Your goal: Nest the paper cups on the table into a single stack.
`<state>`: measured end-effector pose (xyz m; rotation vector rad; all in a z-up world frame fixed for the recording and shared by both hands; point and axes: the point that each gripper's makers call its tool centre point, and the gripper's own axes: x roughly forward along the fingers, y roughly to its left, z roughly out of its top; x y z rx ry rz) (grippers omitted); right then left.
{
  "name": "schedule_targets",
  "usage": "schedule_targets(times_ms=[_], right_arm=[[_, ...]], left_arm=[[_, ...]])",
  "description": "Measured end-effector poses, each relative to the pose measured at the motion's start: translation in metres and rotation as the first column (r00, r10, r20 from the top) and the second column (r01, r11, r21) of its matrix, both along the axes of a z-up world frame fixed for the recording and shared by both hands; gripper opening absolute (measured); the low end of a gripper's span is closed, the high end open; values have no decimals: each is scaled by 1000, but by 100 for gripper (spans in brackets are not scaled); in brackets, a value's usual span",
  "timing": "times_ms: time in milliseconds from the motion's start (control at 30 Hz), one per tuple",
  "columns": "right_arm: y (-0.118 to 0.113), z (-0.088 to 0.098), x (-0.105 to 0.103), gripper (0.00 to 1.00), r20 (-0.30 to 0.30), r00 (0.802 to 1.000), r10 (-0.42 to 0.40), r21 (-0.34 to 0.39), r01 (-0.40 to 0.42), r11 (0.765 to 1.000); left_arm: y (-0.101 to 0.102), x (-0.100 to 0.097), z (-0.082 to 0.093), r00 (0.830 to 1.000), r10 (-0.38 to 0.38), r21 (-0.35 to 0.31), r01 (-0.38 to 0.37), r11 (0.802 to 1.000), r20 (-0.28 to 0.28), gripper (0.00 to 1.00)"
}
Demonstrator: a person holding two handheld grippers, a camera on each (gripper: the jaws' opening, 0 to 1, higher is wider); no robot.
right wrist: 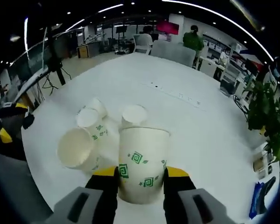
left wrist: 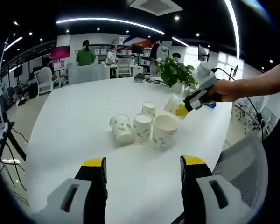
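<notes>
Several white paper cups with green prints cluster mid-table [left wrist: 84, 121]. One cup [left wrist: 121, 128] leans over at the left, one [left wrist: 142, 129] stands beside it, and a small one [left wrist: 149, 109] stands behind. A wide-mouthed cup [left wrist: 164, 130] faces me at the right. My left gripper [left wrist: 143, 163] hangs open in front of the cluster, holding nothing. My right gripper [left wrist: 189, 105] comes in from the right, just above the cluster, shut on a tilted cup [left wrist: 173, 103]. In the right gripper view that cup [right wrist: 142, 163] sits between the jaws of my right gripper [right wrist: 141, 176], with the open-mouthed cup [right wrist: 77, 148] to its left.
A potted plant [left wrist: 175, 72] stands at the table's far side. A mesh chair back [left wrist: 242, 158] is close on the right and a tripod [left wrist: 9, 135] stands off the left edge. Desks, chairs and people fill the room behind. Bare tabletop lies left of the cups.
</notes>
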<state>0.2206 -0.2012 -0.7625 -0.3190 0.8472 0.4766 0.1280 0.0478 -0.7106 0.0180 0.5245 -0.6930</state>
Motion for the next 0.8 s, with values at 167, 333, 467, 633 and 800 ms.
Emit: schedule_targets(times_ms=[167,333,467,633,800], right_arm=[[13,3,1,37,38,994,99,-11,-99,995],[31,12,-9,37,63,984,170,-18,-169,985],[42,16,-9,37,80,973,215,-21,-214,977],[61,31,-17,37,111,951,288,-38,-285,958],[79,37,-20,37,135,924,357,-39,-355,934]], left_arm=[[-11,7,5,999,-45,-21,46,999,8,62],[-19,13,17,996,-82,-29,82,996,21,62],[-26,19,28,995,-93,-53,95,994,30,61],[-37,28,40,993,-113,-78,116,990,38,61],[-47,32,53,991,-127,-107,130,986,40,61]])
